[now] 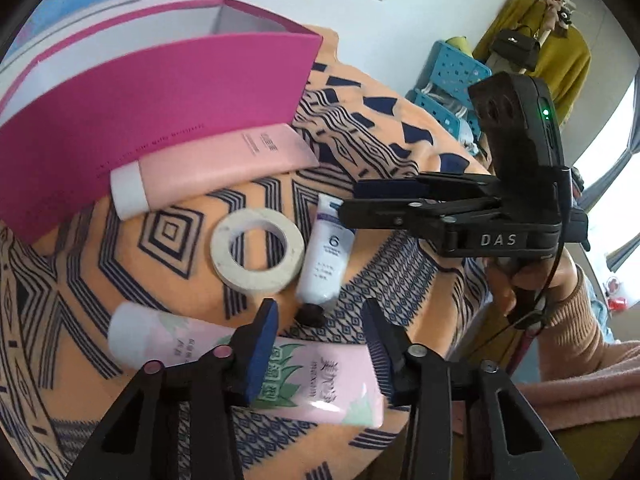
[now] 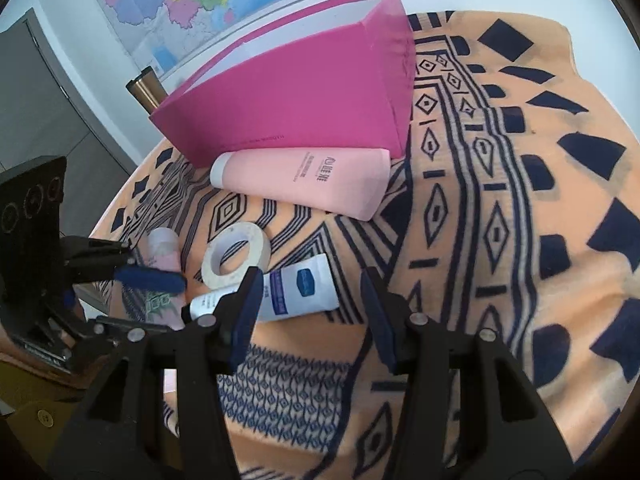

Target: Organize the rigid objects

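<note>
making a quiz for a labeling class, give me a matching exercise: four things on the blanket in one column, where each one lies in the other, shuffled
Things:
1. pink tube
2. tape roll
3. white tube with black cap
4. aloe-print tube

Places:
A. between the left gripper's fingers
B. against the magenta box
C. under the right gripper's left finger
D. in the middle, flat, between the three tubes

Pairs: 1-B, 2-D, 3-C, 4-A

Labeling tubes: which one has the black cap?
The small white tube with the blue label, beside the white tape roll. Both pink tubes have white caps.
</note>
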A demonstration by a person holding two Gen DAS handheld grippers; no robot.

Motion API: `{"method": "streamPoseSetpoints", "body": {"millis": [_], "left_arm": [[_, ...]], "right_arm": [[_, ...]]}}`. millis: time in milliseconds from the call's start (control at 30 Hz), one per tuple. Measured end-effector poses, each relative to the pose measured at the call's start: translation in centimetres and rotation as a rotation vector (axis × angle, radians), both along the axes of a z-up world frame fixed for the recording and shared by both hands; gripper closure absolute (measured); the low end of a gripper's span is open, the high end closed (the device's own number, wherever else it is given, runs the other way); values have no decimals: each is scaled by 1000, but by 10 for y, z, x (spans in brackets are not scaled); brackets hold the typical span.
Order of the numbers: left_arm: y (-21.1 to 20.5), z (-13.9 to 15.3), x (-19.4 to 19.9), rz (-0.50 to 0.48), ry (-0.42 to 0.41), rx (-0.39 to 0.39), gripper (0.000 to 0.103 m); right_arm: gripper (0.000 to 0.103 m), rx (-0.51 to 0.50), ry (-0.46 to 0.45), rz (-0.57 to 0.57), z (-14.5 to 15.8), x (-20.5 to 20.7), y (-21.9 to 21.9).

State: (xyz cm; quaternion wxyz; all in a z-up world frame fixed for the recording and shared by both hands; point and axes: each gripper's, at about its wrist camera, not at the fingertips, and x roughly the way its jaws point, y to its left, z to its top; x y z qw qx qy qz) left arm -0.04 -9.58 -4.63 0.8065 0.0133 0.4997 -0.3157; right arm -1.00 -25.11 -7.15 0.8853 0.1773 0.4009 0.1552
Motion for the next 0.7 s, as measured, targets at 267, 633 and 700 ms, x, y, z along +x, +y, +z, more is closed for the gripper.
{"method": "streamPoseSetpoints", "body": {"millis": [267,633,700], "left_arm": [[-5,-12,1,10,58,33,76],[4,-4,7,92,23,26,87],[8,-2,9,118,19,21,87]], "right_arm": [[50,-1,5,12,-3,-4,4],[48,9,6,-3,-2,-11,9],[47,8,4,-11,-2,-14,12]]}}
